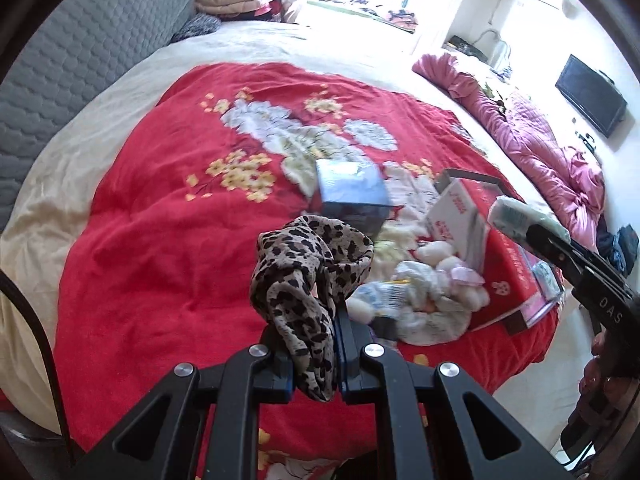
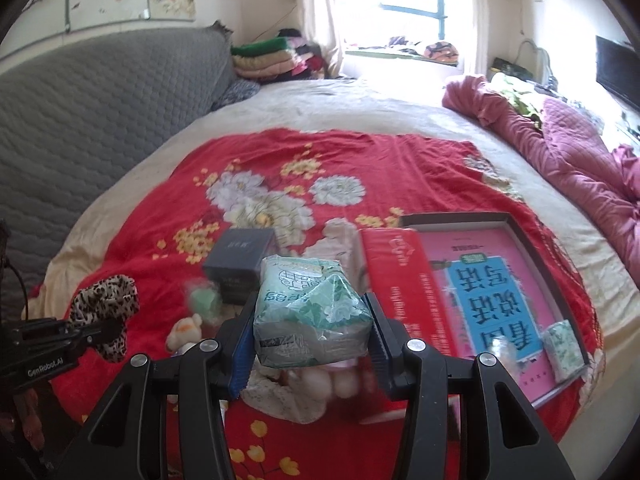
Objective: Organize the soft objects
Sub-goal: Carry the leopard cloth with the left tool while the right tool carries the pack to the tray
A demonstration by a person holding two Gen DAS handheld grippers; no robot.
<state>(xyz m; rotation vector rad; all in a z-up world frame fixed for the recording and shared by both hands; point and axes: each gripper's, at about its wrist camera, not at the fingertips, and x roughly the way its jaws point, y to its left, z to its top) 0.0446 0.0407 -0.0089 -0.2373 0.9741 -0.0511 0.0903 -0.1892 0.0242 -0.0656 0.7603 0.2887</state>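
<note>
Left gripper [image 1: 316, 344] fingers clamped tight on leopard-print cloth [image 1: 308, 280], held above the red floral quilt [image 1: 168, 208]. Right gripper [image 2: 312, 344] fingers about half spread, squeezing a green tissue pack [image 2: 310, 312] above the pile of soft toys [image 1: 432, 284], beside the open red box [image 2: 520, 280].

The leopard-print cloth [image 1: 304, 300] hid the inner faces of the left claw [image 1: 316, 364], and its lower end fell behind the fingers. The tissue pack [image 2: 312, 312] covered part of the pile of small soft things [image 2: 320, 384] near the bed's near edge; those were blurred, and what each was could not be told. The dark box [image 1: 354, 196] was smeared by motion, its print unreadable. The red box lid [image 2: 396, 292] hid the tray's [image 2: 532, 240] left side. The hand [image 1: 604, 376] was cut off at the right edge.
</note>
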